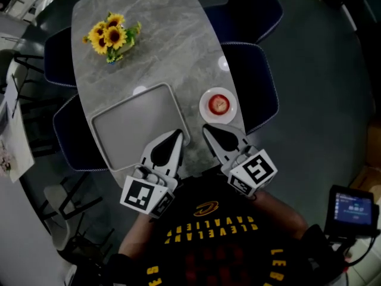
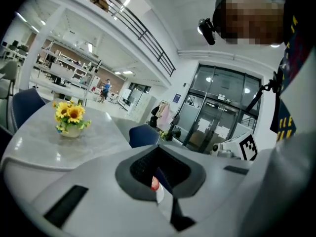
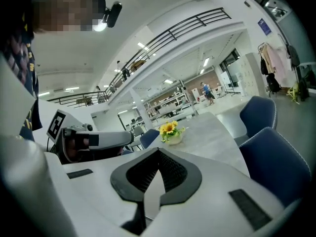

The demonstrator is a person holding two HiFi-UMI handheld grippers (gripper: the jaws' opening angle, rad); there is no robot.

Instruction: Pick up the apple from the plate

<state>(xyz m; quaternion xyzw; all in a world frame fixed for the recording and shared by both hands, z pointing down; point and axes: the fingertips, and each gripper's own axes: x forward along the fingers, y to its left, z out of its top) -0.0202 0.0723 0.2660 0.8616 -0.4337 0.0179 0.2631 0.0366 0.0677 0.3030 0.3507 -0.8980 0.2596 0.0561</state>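
**Tools.** The right gripper (image 1: 207,127) has its jaws pressed together. Its own view shows only a thin slit between them, with bare table surface behind and nothing held. The left gripper (image 1: 177,132) is likewise closed and empty. A sliver of red and white shows through its slit, probably the fruit and dish beyond. Both tips are at the near end of the table (image 1: 155,46), the left over the near right corner of the grey tray (image 1: 134,130).

**Task item.** The apple (image 1: 219,104) sits in the middle of the small white plate (image 1: 232,113), untouched. The plate lies close to the table's right edge, just beyond the right gripper's tips and beside the tray. The pick has not yet begun.

**Surroundings.** A pot of sunflowers (image 1: 111,36) stands towards the far left corner, well apart. A blue chair (image 1: 256,82) sits under the right edge, beside the plate.

**Hazards, as judged.**
1. If the right gripper goes in closed, it will nudge rather than grasp. The apple is round and would roll off the plate.
2. The plate is light and close to the right edge. A sideways push could slide it over, onto the chair or the floor.
3. A grip taken too high on the fruit may squeeze it out of the jaws.
4. The left gripper could catch the tray corner and jolt the plate.
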